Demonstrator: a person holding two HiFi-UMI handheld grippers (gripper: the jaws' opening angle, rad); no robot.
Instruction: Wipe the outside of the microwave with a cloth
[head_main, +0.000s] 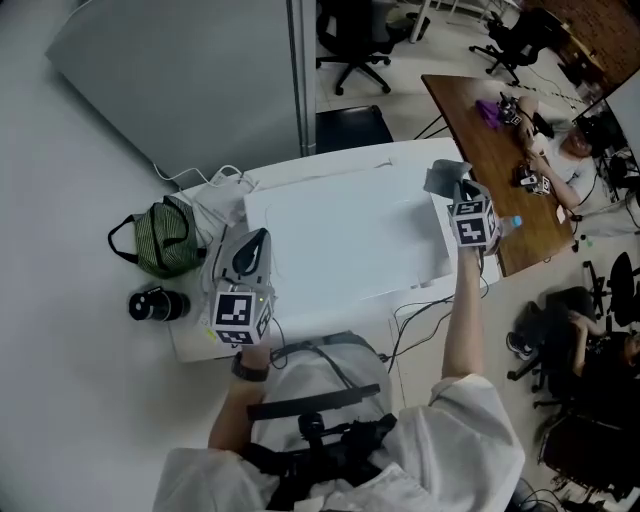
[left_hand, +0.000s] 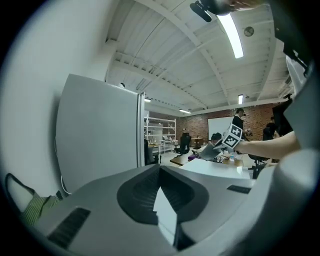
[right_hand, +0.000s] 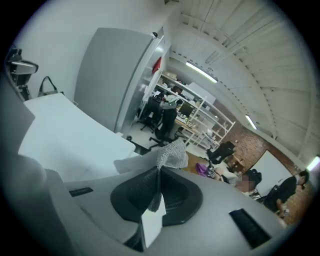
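The white microwave (head_main: 340, 235) fills the middle of the head view, seen from above. A grey cloth (head_main: 445, 180) hangs at its far right edge, and my right gripper (head_main: 458, 192) is shut on it. In the right gripper view the cloth (right_hand: 172, 154) sticks out past the closed jaws, with the microwave top (right_hand: 60, 130) to the left. My left gripper (head_main: 256, 240) is over the microwave's near left corner, shut with nothing in it. In the left gripper view its jaws meet (left_hand: 160, 169), and the cloth (left_hand: 207, 151) shows far off across the microwave top (left_hand: 215, 167).
A green striped bag (head_main: 165, 238) and a black cylinder (head_main: 155, 305) sit on the white table (head_main: 190, 345) left of the microwave. A grey panel (head_main: 190, 80) stands behind. Cables (head_main: 420, 315) trail off the front right. A wooden desk (head_main: 500, 150) with a seated person is at right.
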